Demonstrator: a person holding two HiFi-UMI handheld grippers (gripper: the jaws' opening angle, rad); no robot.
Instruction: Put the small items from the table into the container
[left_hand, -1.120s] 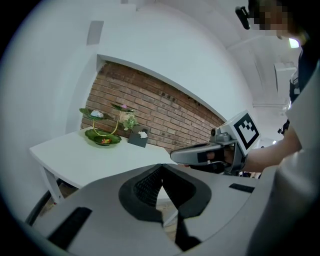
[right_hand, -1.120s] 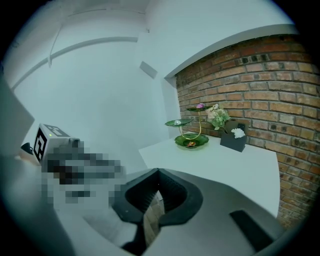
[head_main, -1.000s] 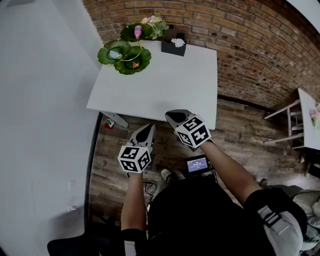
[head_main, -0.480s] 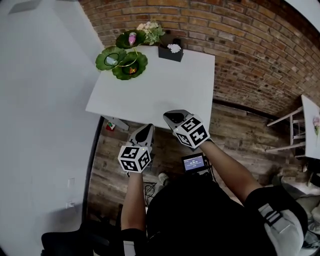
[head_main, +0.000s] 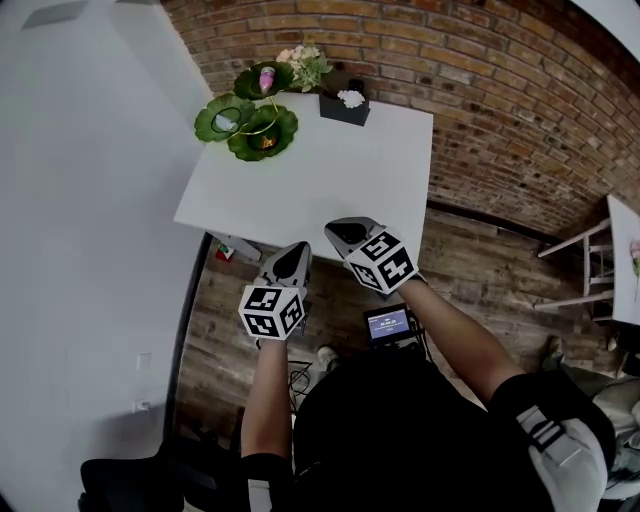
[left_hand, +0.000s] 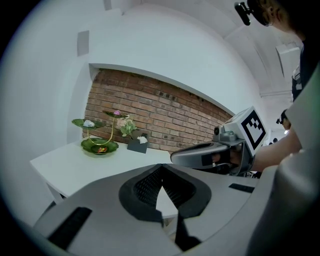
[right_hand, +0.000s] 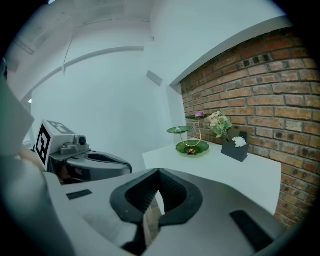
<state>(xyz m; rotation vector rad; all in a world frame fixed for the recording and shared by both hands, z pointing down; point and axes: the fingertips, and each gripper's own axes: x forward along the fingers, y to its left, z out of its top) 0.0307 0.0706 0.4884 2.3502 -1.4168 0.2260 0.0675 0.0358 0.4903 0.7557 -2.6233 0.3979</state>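
- While a plain white wall runs along to the left of both sets of fingers, a white table stands ahead of them on a plank floor, and a brick wall rises behind and to the right.
- The left gripper has its fingers pressed together and empty, just short of the table's near edge. Beside it, the right gripper is likewise closed on nothing.
- Well beyond the left fingers, a green leaf stand carries a white piece, a pink item and an orange item.
- Just right of it, a black box holds a white lump.
- The tabletop is smooth and matte, the leaves are round and glossy, the box is angular, and the pads are ribbed.
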